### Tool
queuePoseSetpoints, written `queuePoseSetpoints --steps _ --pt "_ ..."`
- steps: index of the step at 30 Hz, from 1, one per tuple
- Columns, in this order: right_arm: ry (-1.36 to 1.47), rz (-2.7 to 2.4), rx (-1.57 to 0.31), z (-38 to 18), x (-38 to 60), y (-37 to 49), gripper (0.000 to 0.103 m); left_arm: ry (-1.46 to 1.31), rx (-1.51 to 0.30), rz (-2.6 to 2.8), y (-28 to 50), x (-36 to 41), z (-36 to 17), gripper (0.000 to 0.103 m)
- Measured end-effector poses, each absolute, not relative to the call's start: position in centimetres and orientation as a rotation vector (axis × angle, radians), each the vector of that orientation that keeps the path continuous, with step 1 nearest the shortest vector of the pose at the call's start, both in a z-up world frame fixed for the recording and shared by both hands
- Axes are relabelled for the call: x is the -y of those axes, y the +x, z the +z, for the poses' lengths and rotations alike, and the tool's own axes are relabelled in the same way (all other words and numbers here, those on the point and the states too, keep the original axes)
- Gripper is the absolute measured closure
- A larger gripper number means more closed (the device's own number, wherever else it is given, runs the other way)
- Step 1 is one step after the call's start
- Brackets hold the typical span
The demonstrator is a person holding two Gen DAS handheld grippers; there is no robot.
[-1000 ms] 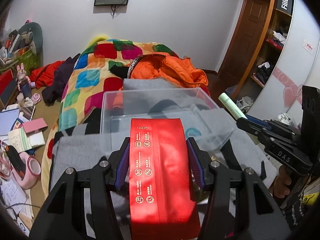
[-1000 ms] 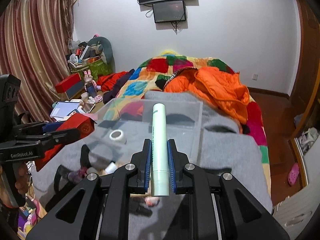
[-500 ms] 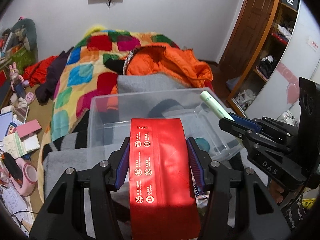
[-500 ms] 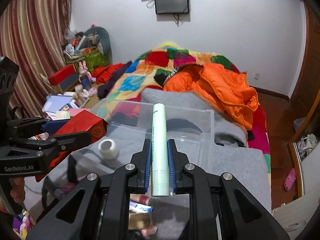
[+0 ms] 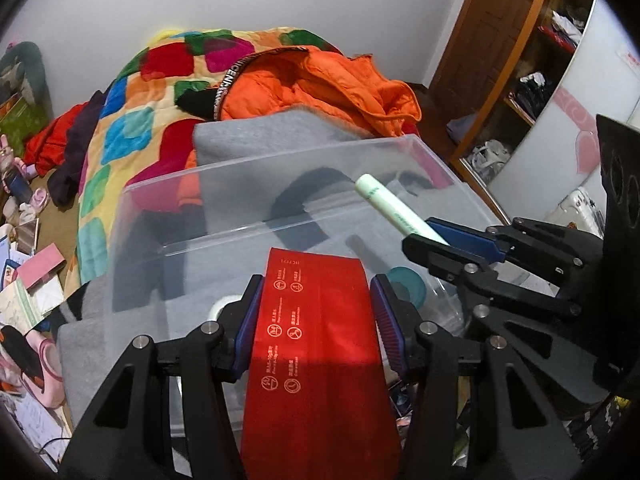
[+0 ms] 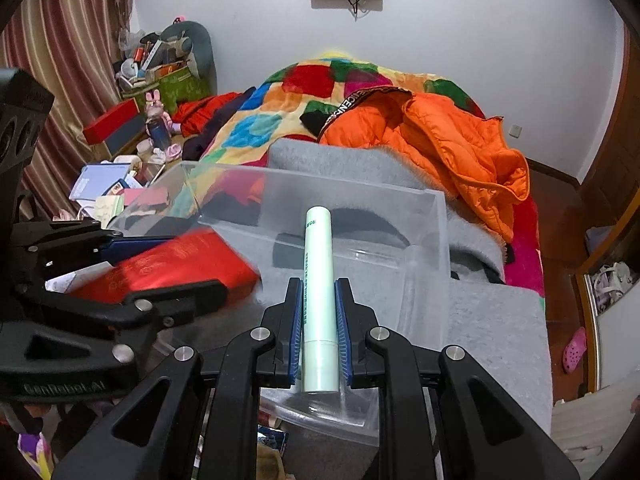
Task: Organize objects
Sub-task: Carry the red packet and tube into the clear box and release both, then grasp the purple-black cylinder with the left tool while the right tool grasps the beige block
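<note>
— What are your tongs doing?
— My left tongs (image 5: pixel 318 300) clamp the red box (image 5: pixel 320 344); my right tongs (image 6: pixel 319 312) clamp the green tube (image 6: pixel 318 292).
— What's changed?
— Both now reach over the clear bin (image 5: pixel 280 184), closer than before.

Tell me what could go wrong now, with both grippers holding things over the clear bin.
The left gripper with the red box and the right gripper with the pale green tube are close above the clear bin; they may collide. The box could land on the tape rolls.
</note>
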State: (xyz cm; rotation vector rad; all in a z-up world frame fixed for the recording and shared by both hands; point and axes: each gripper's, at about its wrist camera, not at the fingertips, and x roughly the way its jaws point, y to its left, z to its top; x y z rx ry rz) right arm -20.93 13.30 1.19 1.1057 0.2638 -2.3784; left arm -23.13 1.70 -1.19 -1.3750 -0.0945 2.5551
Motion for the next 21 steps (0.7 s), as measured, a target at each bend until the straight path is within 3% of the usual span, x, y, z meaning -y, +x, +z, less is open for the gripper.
queuePoseSetpoints --steps 14,21 --pt "1.102 -2.376 -0.327 1.0 -13.0 -20.4 0.089 -1.375 0.047 2.567 -22.2 -1.6 -1.3 0.048" --pt "1.058 -2.388 -0.295 2.2 -14.1 -19.0 0.087 -1.310 0.053 2.637 -20.2 -0.6 0.3 0.039"
